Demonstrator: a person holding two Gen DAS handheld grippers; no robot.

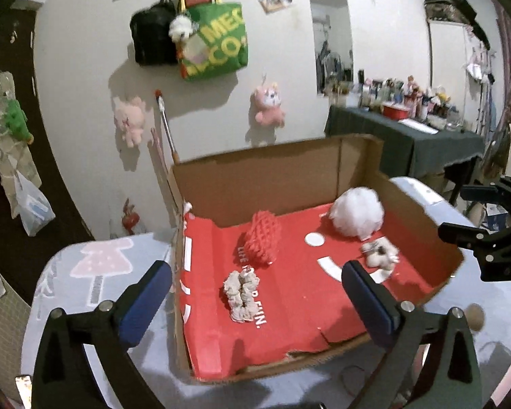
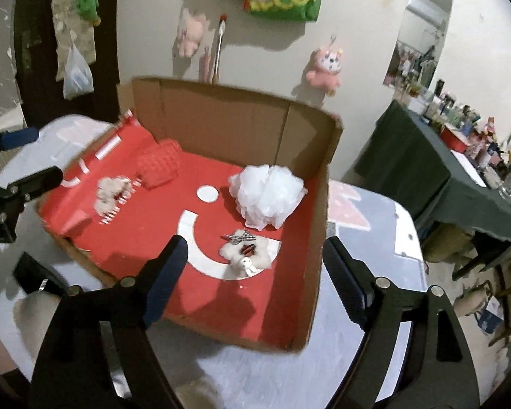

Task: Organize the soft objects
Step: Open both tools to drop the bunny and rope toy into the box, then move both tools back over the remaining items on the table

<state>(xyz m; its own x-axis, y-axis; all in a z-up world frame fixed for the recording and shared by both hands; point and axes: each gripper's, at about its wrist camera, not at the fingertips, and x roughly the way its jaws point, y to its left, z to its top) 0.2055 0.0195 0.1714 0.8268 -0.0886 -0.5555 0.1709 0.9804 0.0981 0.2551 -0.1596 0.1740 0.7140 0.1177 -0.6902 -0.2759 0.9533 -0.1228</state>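
Observation:
A shallow cardboard box (image 1: 276, 170) (image 2: 221, 109) with a red floor sits on the table. Inside lie a beige scrunchie (image 1: 241, 296) (image 2: 108, 194), a red mesh sponge (image 1: 264, 237) (image 2: 158, 163), a white bath pouf (image 1: 357, 213) (image 2: 267, 197) and a small fluffy white hair clip (image 1: 380, 254) (image 2: 245, 254). My left gripper (image 1: 257, 298) hangs open above the box's near left part, over the scrunchie, with nothing between its fingers. My right gripper (image 2: 255, 272) stands open above the near right part, over the hair clip, holding nothing.
The box rests on a table with a pale printed cloth (image 1: 95, 266) (image 2: 364, 218). Plush toys (image 1: 268, 104) and bags (image 1: 214, 41) hang on the wall behind. A dark-clothed side table (image 1: 405, 136) (image 2: 426, 170) crowded with bottles stands to the right.

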